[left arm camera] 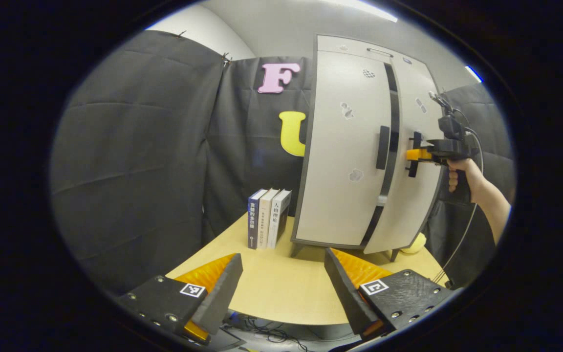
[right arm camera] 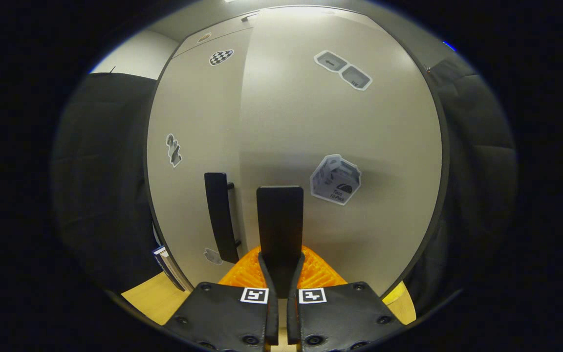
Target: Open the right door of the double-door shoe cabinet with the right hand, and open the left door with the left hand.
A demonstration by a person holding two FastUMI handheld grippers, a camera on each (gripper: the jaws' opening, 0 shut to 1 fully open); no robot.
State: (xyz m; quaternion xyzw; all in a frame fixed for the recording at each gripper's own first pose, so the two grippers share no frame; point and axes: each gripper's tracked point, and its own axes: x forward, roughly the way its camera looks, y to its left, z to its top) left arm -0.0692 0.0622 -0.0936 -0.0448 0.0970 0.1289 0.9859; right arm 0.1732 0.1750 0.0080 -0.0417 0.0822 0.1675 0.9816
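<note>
Left gripper point(left arm camera: 281, 288) spread wide, low over table point(left arm camera: 281, 293); books point(left arm camera: 268, 218) left of shoe cabinet point(left arm camera: 359, 146). Left door handle point(left arm camera: 383, 147) untouched. Right gripper point(right arm camera: 280, 266) pinches right door handle point(right arm camera: 280, 220), right door point(right arm camera: 340, 146) slightly ajar.

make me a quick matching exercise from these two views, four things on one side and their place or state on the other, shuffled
Things:
1. right gripper
2. left gripper
3. books
4. right door

States:
A. upright on the table beside the cabinet
B. open, hanging over the table edge
C. slightly ajar
D. shut on the right door handle

Pairs: 1-D, 2-B, 3-A, 4-C
</note>
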